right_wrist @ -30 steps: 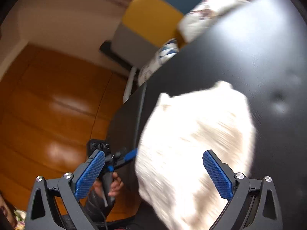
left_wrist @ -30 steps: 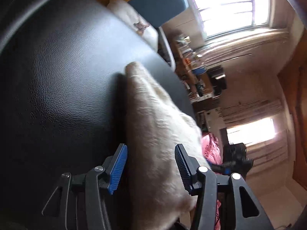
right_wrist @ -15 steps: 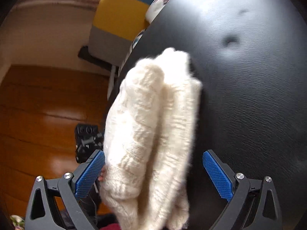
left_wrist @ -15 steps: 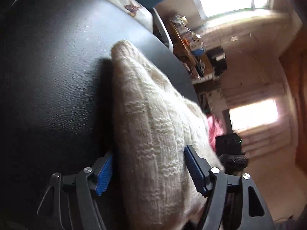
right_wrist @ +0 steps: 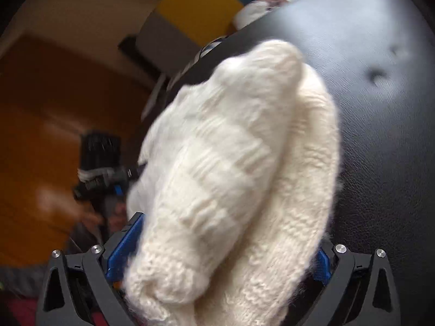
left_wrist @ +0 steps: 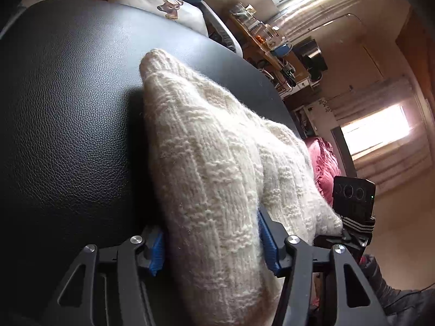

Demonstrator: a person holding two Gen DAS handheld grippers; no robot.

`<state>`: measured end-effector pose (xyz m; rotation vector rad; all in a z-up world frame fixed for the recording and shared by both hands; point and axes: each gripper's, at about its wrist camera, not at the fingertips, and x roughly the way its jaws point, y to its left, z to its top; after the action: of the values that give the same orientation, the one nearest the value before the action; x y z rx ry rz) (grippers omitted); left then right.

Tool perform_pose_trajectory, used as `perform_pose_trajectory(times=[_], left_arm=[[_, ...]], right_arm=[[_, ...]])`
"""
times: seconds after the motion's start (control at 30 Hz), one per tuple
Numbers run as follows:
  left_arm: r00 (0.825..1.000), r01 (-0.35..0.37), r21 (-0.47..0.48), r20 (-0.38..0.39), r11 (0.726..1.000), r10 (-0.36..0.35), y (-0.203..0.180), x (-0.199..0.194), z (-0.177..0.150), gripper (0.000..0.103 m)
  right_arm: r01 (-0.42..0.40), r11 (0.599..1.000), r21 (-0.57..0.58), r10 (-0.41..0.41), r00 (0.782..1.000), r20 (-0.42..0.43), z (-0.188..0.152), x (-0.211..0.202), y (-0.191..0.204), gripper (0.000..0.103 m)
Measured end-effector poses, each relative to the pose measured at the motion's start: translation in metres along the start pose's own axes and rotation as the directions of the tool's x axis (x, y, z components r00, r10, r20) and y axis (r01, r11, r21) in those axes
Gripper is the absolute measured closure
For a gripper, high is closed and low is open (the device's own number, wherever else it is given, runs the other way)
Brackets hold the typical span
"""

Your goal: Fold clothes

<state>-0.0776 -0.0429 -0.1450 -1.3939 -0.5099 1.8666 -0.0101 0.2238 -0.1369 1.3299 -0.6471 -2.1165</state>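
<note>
A cream knitted sweater (left_wrist: 206, 163) lies folded in thick layers on a black leather surface (left_wrist: 68, 125). My left gripper (left_wrist: 213, 247) is shut on one end of the sweater, its blue pads pressed into the knit. In the right wrist view the same sweater (right_wrist: 239, 179) fills the middle, and my right gripper (right_wrist: 217, 255) is shut on its other end. The right gripper (left_wrist: 353, 212) also shows in the left wrist view past the sweater. The left gripper (right_wrist: 100, 163) shows blurred in the right wrist view.
A white cushion with a deer print (left_wrist: 163, 2) sits beyond the far edge of the black surface. A pink cloth (left_wrist: 323, 163) lies past the sweater. A yellow, grey and blue cushion (right_wrist: 190, 13) stands behind. The floor (right_wrist: 54, 108) is orange wood.
Both grippers have moved in along the sweater and closed on its two ends. The sweater is now bunched into thick folds between the pads.
</note>
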Motion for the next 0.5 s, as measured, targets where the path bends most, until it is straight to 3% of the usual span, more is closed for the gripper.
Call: perform_pose_trajectory(times=[0.07,0.1,0.13,0.2,0.37,0.5], left_arm=[[1.0,-0.016,0.019,0.008,1.0,0.016,-0.003,-0.002,-0.003,0.047],[1.0,-0.023,0.027,0.01,0.999,0.023,-0.005,-0.004,-0.006,0.047],[1.0,-0.027,0.029,0.009,0.999,0.027,-0.006,-0.005,-0.006,0.048],[1.0,-0.022,0.019,0.005,1.0,0.021,-0.005,-0.006,-0.006,0.047],[0.999,-0.033,0.013,0.021,0.999,0.033,-0.006,-0.01,-0.009,0.049],[0.999,-0.045,0.037,0.032,0.998,0.044,-0.012,-0.014,-0.017,0.053]], right_arm=[[0.004,0.998,0.069,-0.006,1.0,0.021,0.001,-0.002,-0.003,0.004],[0.004,0.996,0.092,-0.006,1.0,0.023,0.001,-0.004,-0.005,0.031],[0.004,0.995,0.099,-0.006,1.0,0.017,0.0,-0.003,-0.007,0.041],[0.003,0.996,0.094,-0.006,0.999,0.031,-0.004,-0.004,-0.006,0.046],[-0.046,0.991,0.125,0.044,0.999,0.021,-0.009,-0.003,-0.012,0.045],[-0.091,0.993,0.072,0.093,0.995,-0.019,-0.009,0.003,-0.002,0.016]])
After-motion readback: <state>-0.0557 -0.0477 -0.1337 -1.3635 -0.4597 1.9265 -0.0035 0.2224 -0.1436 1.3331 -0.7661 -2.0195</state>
